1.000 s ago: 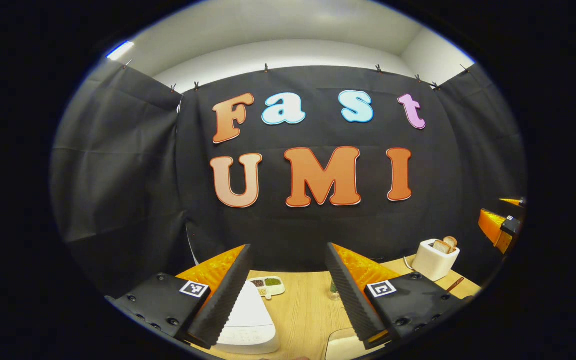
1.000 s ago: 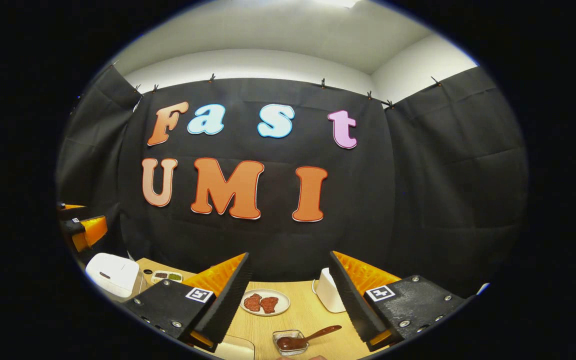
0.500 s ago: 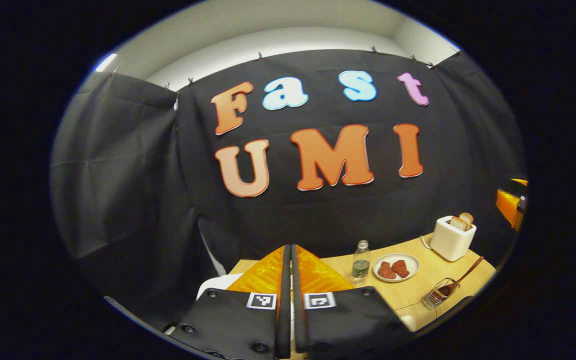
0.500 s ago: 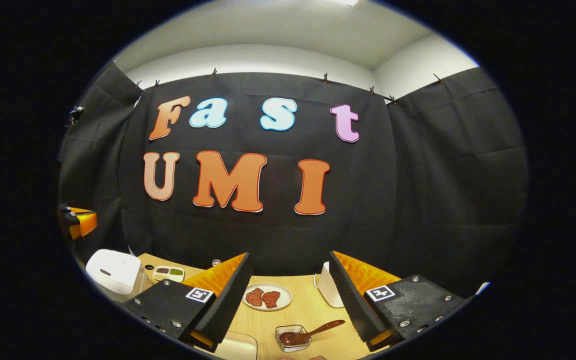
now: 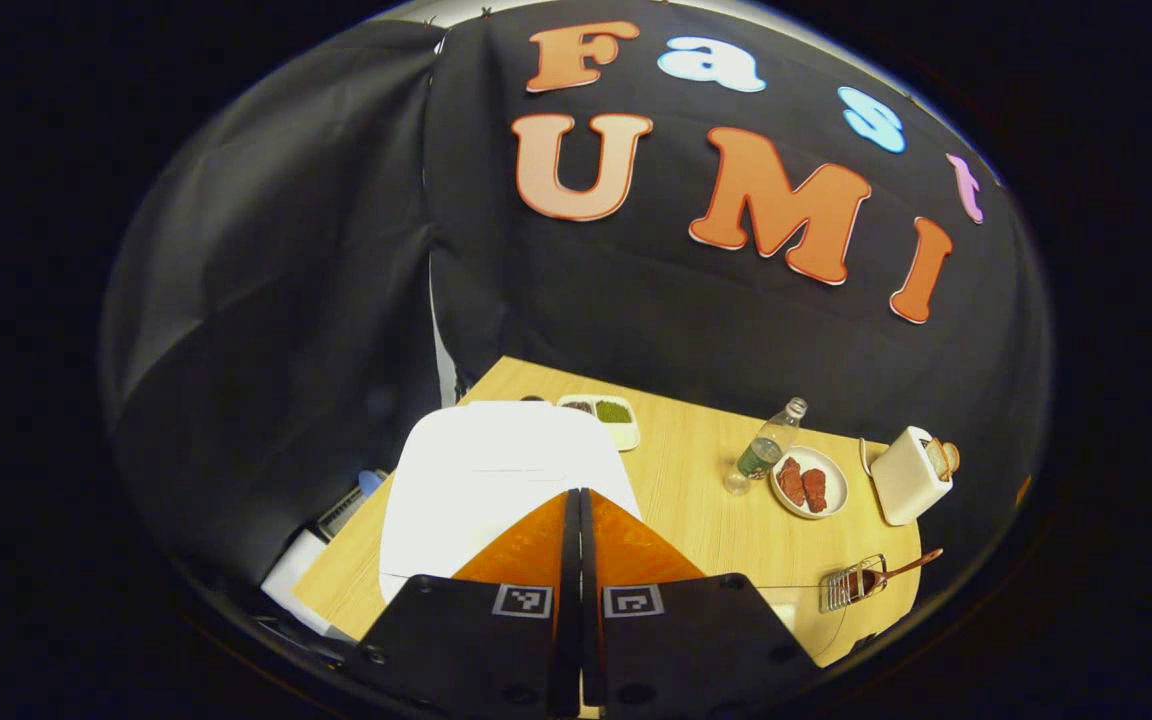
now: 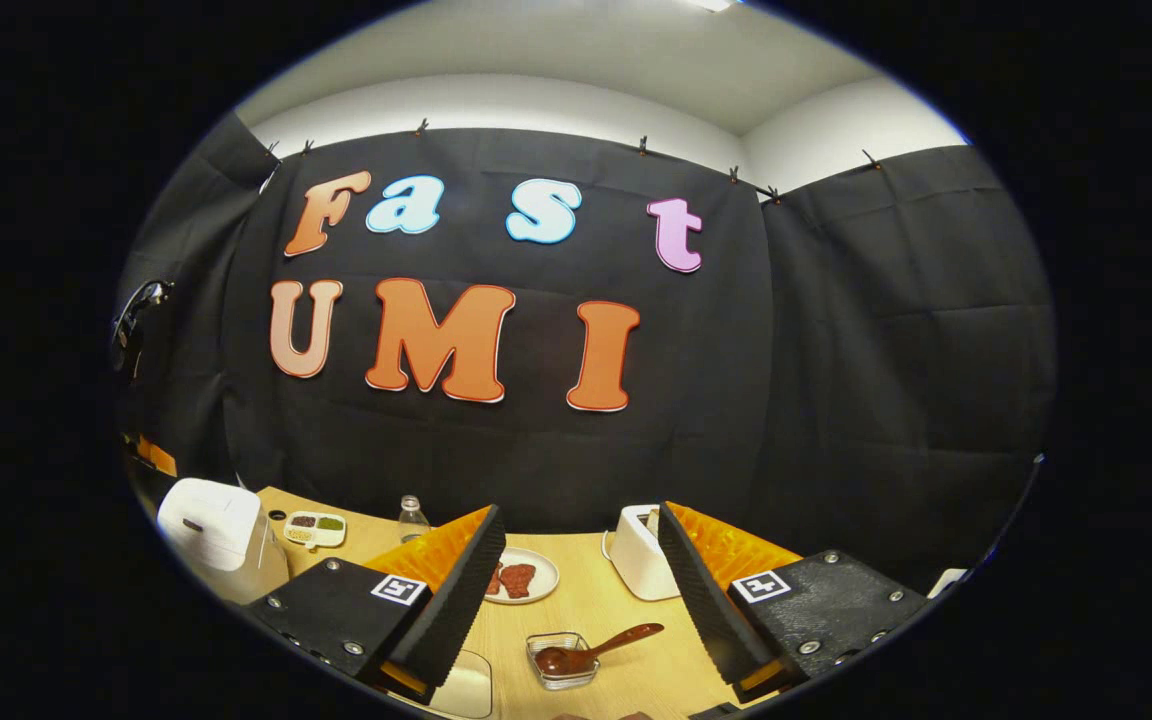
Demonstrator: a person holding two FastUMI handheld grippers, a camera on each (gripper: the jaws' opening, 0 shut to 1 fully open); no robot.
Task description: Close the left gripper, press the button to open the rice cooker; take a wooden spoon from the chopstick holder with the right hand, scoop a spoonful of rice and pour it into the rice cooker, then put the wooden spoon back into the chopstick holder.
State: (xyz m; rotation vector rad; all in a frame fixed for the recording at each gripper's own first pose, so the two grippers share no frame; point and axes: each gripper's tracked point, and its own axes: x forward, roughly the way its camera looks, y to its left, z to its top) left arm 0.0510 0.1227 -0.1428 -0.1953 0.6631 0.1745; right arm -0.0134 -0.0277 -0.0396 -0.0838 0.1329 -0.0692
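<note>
Left gripper view: the left gripper [image 5: 573, 510] has its two fingers pressed flat together with nothing between them, tips poised over the near edge of the white rice cooker [image 5: 496, 470], whose lid is down; contact with the lid cannot be told. The cooker sits at the left end of the wooden table [image 5: 706, 520]. Behind it lies a small divided dish [image 5: 604, 412] of dark and green stuff. To the right stand a clear bottle [image 5: 766, 455], a plate with two reddish pieces [image 5: 808, 482], and a white toaster [image 5: 908, 472] with bread sticking up. Near the table's front right edge the chopstick holder [image 5: 848, 590], a wire basket, holds the wooden spoon [image 5: 894, 572], handle slanting up to the right. Right gripper view: the right gripper [image 6: 576, 570] is spread wide and holds nothing, raised above the table. Between its fingers, lower down, the chopstick holder [image 6: 561, 662] lies with the wooden spoon [image 6: 604, 646] resting in it, handle toward the right. Beyond are the plate [image 6: 526, 580] and the toaster [image 6: 636, 565]; far left, the closed rice cooker [image 6: 211, 522], divided dish [image 6: 316, 527] and bottle [image 6: 413, 516].
</note>
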